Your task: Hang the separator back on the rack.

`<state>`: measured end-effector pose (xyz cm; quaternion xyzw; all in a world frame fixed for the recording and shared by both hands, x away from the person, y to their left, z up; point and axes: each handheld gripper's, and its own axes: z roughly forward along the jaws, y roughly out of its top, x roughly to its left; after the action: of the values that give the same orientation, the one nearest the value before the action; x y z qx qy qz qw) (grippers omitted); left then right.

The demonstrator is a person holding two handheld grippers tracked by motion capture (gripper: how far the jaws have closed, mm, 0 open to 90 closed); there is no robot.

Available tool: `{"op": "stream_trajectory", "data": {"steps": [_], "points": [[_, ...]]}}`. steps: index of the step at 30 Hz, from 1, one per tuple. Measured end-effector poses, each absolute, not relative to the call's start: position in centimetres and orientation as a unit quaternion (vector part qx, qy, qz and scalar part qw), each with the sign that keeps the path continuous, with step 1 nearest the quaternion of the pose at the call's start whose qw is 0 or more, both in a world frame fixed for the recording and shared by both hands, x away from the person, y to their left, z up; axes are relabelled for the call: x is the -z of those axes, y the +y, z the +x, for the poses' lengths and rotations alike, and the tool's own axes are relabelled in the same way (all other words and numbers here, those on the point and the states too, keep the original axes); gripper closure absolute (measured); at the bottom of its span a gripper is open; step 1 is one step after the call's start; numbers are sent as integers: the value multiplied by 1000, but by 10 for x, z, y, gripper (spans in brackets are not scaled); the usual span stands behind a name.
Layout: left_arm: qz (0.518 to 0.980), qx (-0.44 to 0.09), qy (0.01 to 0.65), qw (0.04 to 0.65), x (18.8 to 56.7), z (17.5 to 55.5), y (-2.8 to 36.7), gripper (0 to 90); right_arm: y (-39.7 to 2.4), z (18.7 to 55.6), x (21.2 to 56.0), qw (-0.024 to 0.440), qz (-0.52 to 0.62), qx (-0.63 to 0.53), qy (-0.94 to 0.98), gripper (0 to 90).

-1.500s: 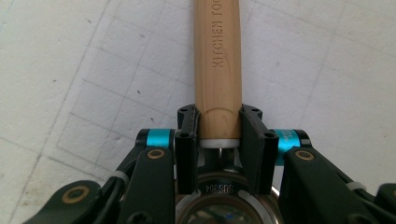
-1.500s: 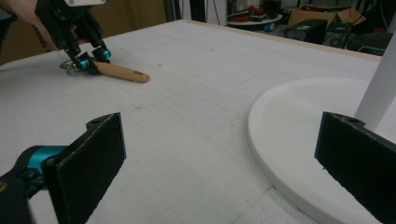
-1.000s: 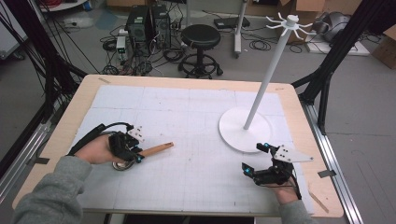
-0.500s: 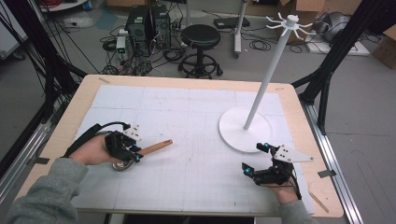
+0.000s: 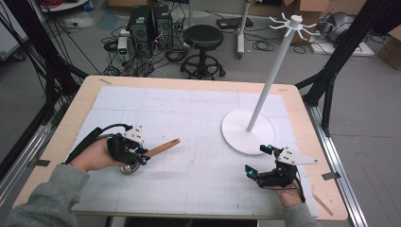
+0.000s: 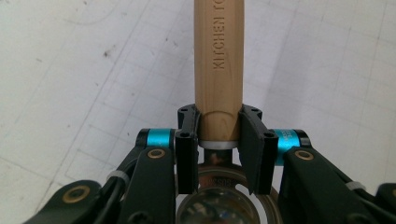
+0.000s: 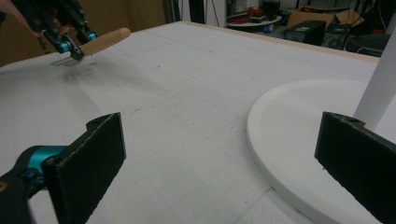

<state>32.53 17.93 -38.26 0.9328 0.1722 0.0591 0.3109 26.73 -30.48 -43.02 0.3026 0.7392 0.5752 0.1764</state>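
My left gripper (image 5: 141,156) clamps the wooden-handled metal kitchen tool (image 6: 218,65); my right gripper (image 5: 259,161) gapes beside the white round-based hanging stand (image 5: 246,127). Next, probably hang it there.

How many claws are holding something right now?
1. The left claw grips the wooden-handled utensil at the handle's base; the right claw sits open, empty, beside the white stand base.

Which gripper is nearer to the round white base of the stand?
Right. The right gripper sits open just off the edge of the white base, on the person's side. The left gripper is across the table, shut on the wooden-handled utensil.
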Motion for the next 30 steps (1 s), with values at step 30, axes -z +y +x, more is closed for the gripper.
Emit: {"op": "stream_trajectory", "data": {"steps": [30], "points": [[857, -98, 237, 447, 374, 319, 168, 692, -305, 267, 430, 177, 302, -576, 739, 10]]}}
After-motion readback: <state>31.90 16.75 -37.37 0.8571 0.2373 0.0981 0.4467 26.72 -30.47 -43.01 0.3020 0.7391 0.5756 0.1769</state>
